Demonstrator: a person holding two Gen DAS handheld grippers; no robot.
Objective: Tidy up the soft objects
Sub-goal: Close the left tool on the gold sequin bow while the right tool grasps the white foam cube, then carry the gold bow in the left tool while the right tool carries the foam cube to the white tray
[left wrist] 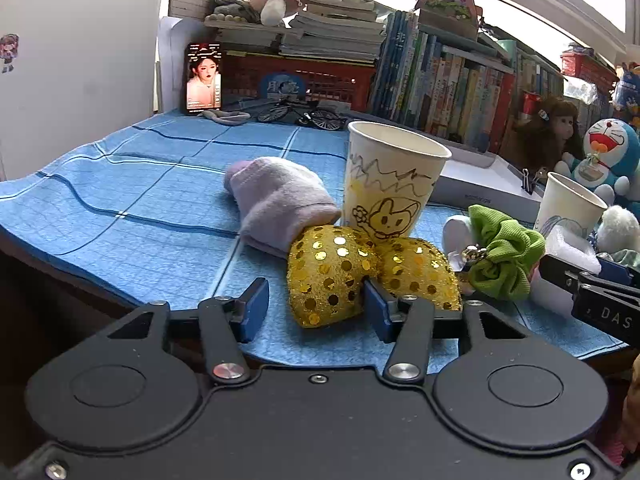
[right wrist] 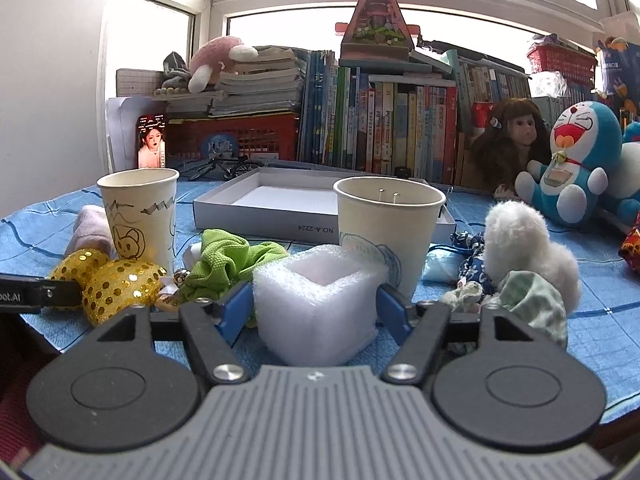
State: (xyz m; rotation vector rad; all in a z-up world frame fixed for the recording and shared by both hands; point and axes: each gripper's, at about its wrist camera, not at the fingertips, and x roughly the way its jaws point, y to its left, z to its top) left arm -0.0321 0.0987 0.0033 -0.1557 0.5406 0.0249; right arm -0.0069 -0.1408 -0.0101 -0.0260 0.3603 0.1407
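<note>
Our left gripper [left wrist: 316, 306] stands apart around one lobe of the gold sequin bow [left wrist: 340, 276], only its right pad touching. Our right gripper [right wrist: 316, 308] is clamped on the white foam block [right wrist: 316, 304]. The drawn-on paper cup [left wrist: 390, 184] stands just behind the bow, a green scrunchie [left wrist: 504, 252] beside it. Only the right view shows the white box lid [right wrist: 272, 204].

left gripper [left wrist: 316, 308]: black frame, blue pads, silver pivot screws, round black discs | right gripper [right wrist: 316, 306]: same, grey ribbed centre plate
</note>
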